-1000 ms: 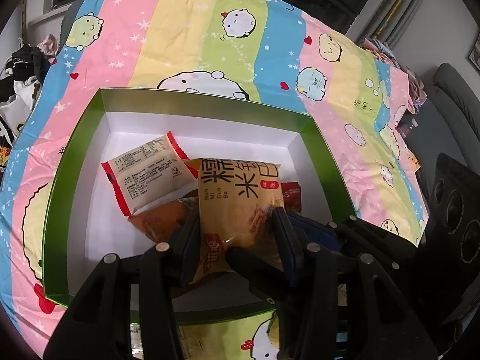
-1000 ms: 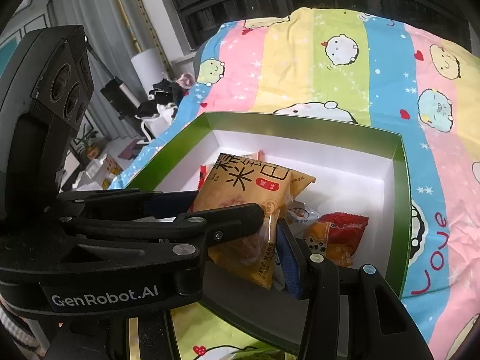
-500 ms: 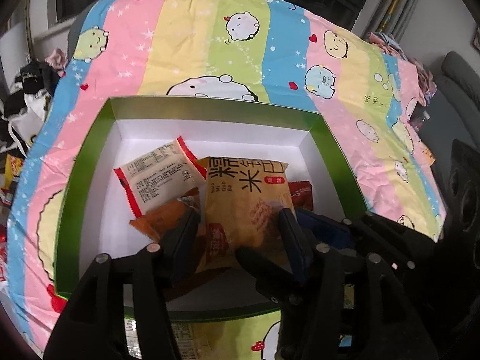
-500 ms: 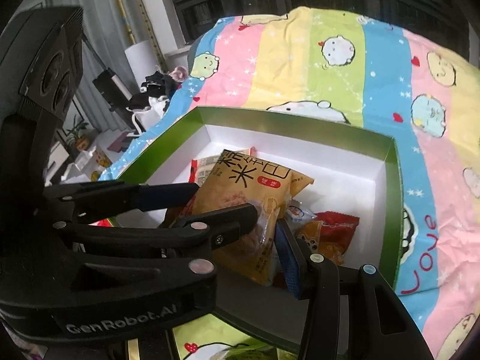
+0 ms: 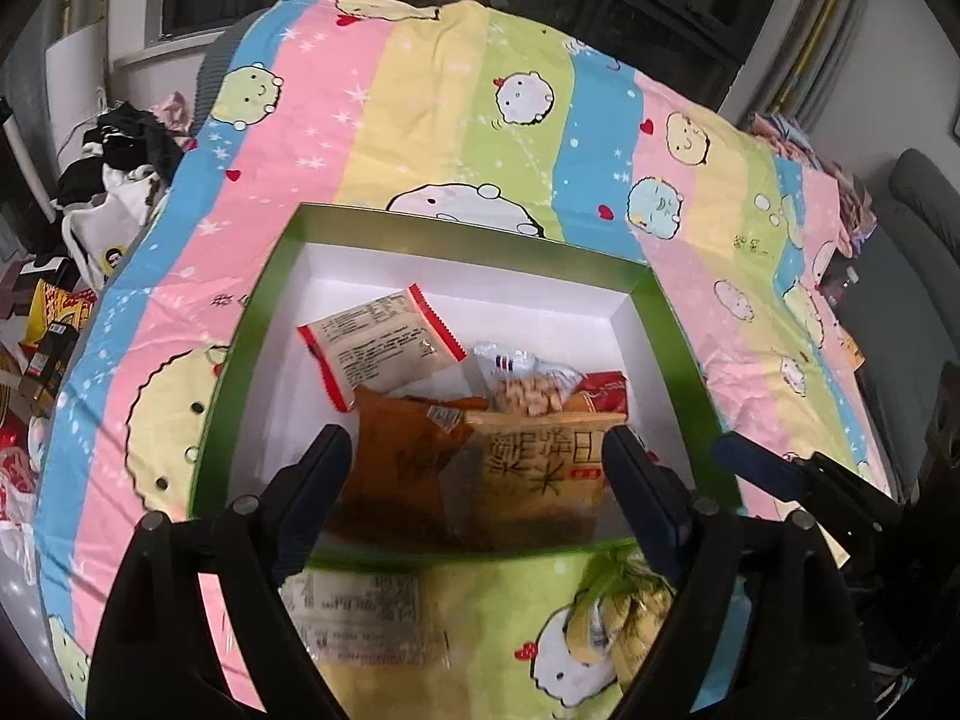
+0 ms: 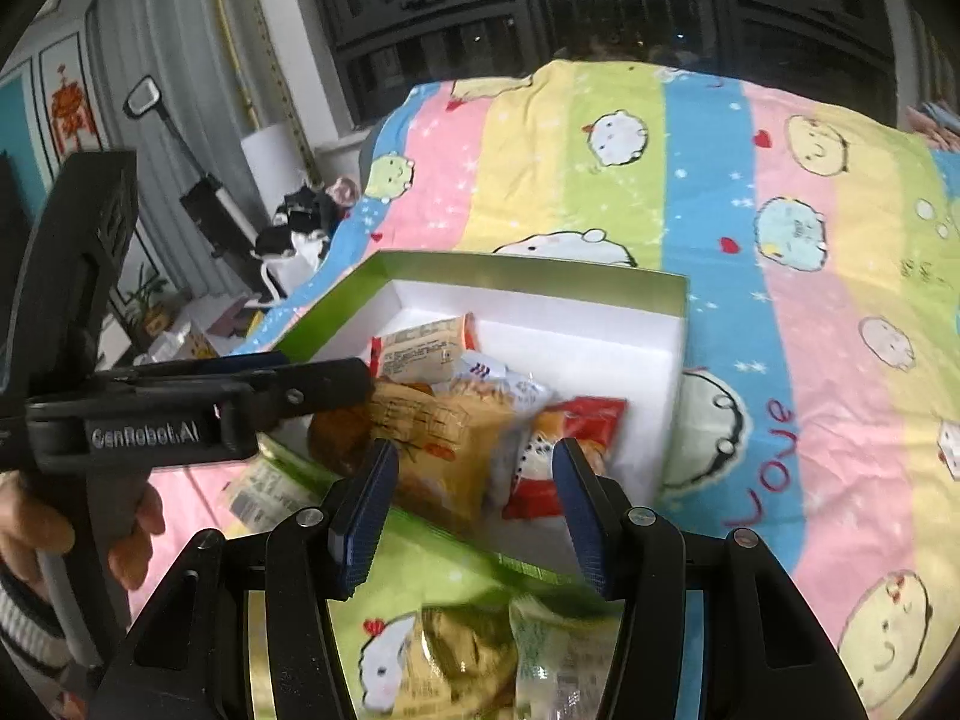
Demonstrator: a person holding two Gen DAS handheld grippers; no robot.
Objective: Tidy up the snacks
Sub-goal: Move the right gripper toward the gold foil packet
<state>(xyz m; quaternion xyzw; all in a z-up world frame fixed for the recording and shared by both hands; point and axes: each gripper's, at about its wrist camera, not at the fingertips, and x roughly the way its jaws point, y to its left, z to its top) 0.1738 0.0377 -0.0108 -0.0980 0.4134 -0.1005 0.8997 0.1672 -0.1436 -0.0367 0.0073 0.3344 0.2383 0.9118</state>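
A green box (image 5: 462, 228) with a white inside lies on the striped bedspread and holds several snack packets. The yellow rice-snack packet (image 5: 540, 468) lies in its near part, beside an orange packet (image 5: 402, 450) and a white-and-red packet (image 5: 384, 342). My left gripper (image 5: 480, 480) is open and empty, just above the box's near edge. My right gripper (image 6: 474, 498) is open and empty over the box's (image 6: 528, 276) near side, above the yellow packet (image 6: 444, 444) and a red packet (image 6: 564, 444). The left gripper (image 6: 312, 384) shows at that view's left.
Loose packets lie on the bedspread in front of the box: a pale one (image 5: 354, 606) and yellow-green ones (image 5: 618, 612), also seen in the right wrist view (image 6: 480, 660). Clutter sits on the floor at the left (image 5: 54, 324). A dark chair (image 5: 924, 210) stands right.
Both grippers held the yellow rice-snack packet above the box; both have opened and drawn back. The packet now lies in the box.
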